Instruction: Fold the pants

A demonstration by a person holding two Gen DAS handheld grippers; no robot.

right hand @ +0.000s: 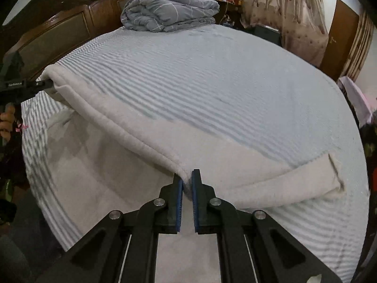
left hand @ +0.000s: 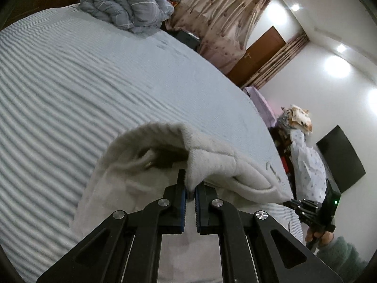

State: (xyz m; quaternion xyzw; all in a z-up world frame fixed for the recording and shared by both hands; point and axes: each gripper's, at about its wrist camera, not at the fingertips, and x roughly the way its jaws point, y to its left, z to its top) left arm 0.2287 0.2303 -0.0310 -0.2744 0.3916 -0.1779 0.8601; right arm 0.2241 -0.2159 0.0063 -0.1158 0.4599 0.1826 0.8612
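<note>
Mid-fold: left hand-held gripper (left hand: 190, 188) and right hand-held gripper (right hand: 187, 184) each pinching white fleece pants (right hand: 132, 127), lifted over striped bed (right hand: 212, 82). Next, likely: carrying the edge across evenly.

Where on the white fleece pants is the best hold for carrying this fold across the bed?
Grip the white pants along the thick doubled top edge, coming from the near bedside. The left gripper and right gripper already pinch that edge at separate points, keeping it taut above the striped bedsheet.
</note>
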